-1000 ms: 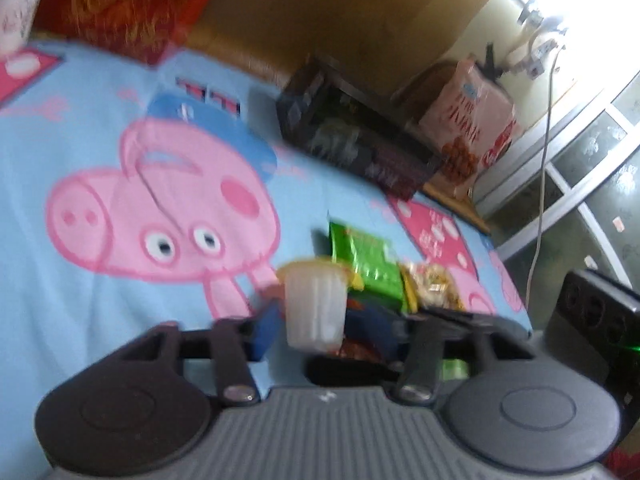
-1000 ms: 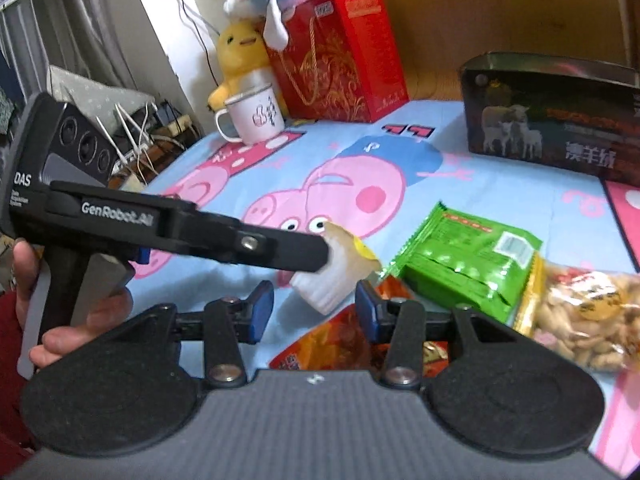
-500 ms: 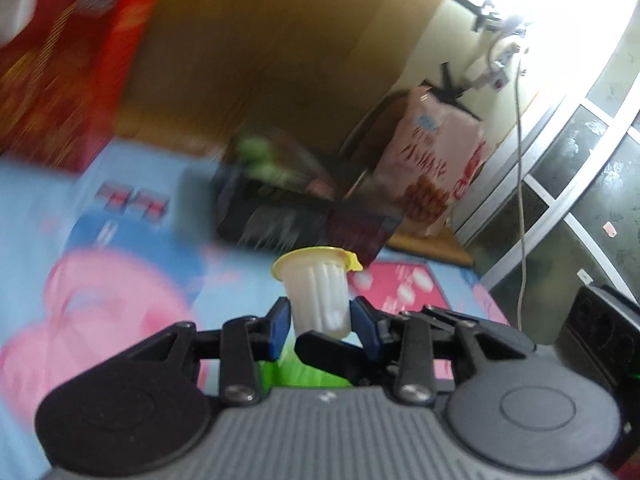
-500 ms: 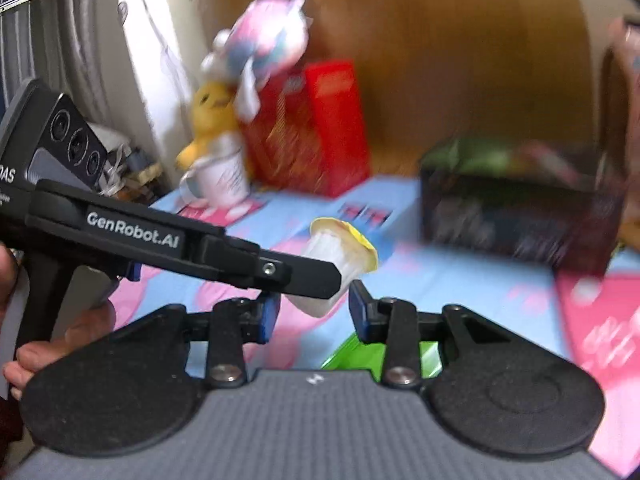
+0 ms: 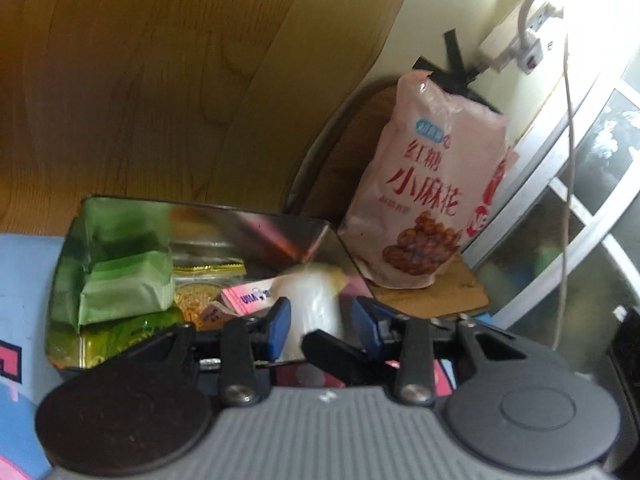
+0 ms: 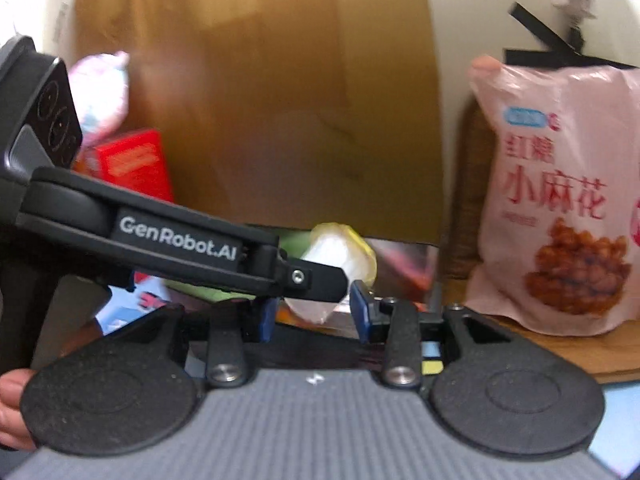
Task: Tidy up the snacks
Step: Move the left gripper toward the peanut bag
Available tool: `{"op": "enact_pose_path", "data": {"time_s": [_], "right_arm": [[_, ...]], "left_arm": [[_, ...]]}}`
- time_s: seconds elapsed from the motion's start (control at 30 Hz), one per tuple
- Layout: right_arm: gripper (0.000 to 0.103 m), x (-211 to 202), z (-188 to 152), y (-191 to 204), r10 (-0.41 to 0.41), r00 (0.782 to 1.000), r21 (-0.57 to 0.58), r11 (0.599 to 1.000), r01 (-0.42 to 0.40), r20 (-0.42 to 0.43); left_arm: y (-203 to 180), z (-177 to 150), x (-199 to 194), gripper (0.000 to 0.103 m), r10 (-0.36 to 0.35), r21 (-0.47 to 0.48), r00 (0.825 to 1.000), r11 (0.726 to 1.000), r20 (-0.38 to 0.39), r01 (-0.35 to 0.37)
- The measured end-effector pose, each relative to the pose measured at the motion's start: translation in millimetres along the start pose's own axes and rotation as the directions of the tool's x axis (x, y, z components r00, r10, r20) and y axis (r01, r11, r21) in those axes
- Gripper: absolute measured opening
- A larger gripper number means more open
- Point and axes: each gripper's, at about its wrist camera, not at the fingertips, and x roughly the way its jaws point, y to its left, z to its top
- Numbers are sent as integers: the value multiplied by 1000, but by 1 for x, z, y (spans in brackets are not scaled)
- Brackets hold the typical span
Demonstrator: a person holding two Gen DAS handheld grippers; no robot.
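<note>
Jelly cup (image 5: 311, 307) now over tin (image 5: 256, 224), between jaws

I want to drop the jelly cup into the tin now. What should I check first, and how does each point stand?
1. jelly cup gripped between the pads of the left tool: ok.
2. Cup in line with the open tin: ok; height above it: cannot tell.
3. Free spot below the cup: cannot tell; green packets and pink box fill the left part.
4. right tool open, holding nothing: ok.
5. pink bag outside the tin: ok.
</note>
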Motion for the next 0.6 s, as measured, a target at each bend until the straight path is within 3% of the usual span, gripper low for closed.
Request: {"op": "enact_pose_path", "data": {"time_s": [0.2,0.37,0.53,0.57,0.6], "right_arm": [[46,-45,-26,-20,46,999,139,989,-49,29],[46,-91,-76,-32,132,991,318,940,-120,-17],[45,-115,-122,-20,201,977,424,892,-154,-67],[39,-115,-127,-13,210,974,418,894,-158,-81],[21,-113,-130,-6,217,971,407,899,-160,-97]], "left_arm": [[-3,-17,-43,36,-40,14,999,999,36,39],[6,-72,-87,34,-143,-46,990,989,4,144],[17,-131,-105,34,-178,-130,983,977,-39,171],[19,-139,-107,34,-177,-150,983,974,-43,169],[21,-145,-108,34,-172,-164,984,973,-48,162]]}}
